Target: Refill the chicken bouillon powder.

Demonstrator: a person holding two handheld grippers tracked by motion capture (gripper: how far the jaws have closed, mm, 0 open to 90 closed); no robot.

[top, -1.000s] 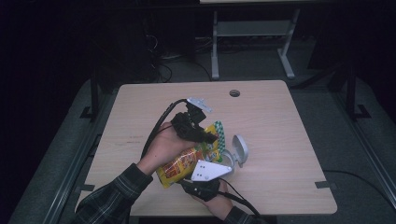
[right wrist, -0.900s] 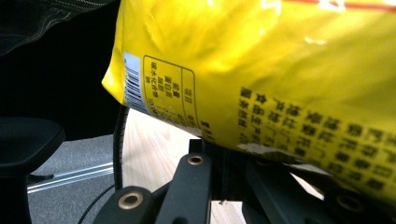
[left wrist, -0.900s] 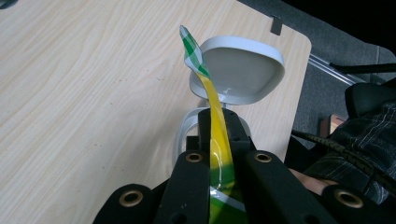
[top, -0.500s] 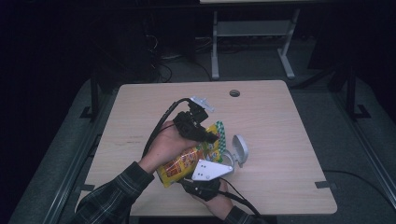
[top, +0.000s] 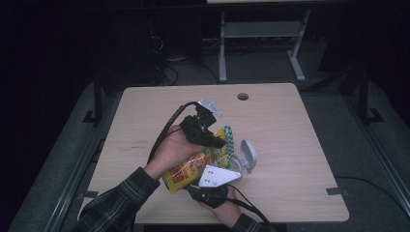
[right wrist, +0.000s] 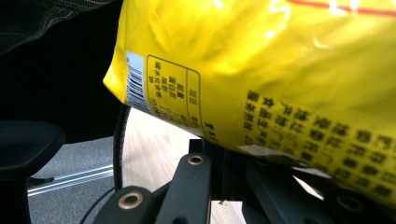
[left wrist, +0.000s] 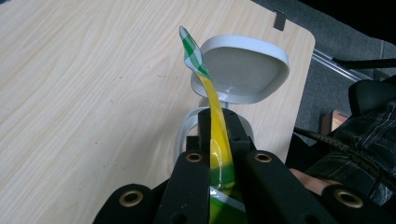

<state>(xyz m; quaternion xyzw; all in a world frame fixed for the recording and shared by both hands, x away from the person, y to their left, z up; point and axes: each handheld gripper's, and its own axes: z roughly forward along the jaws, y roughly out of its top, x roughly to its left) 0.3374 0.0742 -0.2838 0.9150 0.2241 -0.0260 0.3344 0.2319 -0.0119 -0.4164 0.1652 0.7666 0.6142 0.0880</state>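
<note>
A yellow snack bag (top: 191,166) with a green-and-white checked top edge (left wrist: 191,46) hangs slanted above the table between both hands. My left gripper (left wrist: 217,116) is shut on the bag's thin upper seam, which sticks out past the jaw tips. In the high view that left gripper (top: 218,142) points down and to the right. My right gripper (right wrist: 219,149) sits under the bag's lower end, jaws together where the bag's bottom edge (right wrist: 261,151) meets them; the bag hides the tips. Its grey plate (top: 217,176) shows by the bag.
A white container (top: 244,157) with its hinged lid (left wrist: 243,67) standing open rests on the wooden table (top: 290,125), just right of the bag. A round cable hole (top: 242,96) is near the far edge. Cables trail from both grippers toward the person.
</note>
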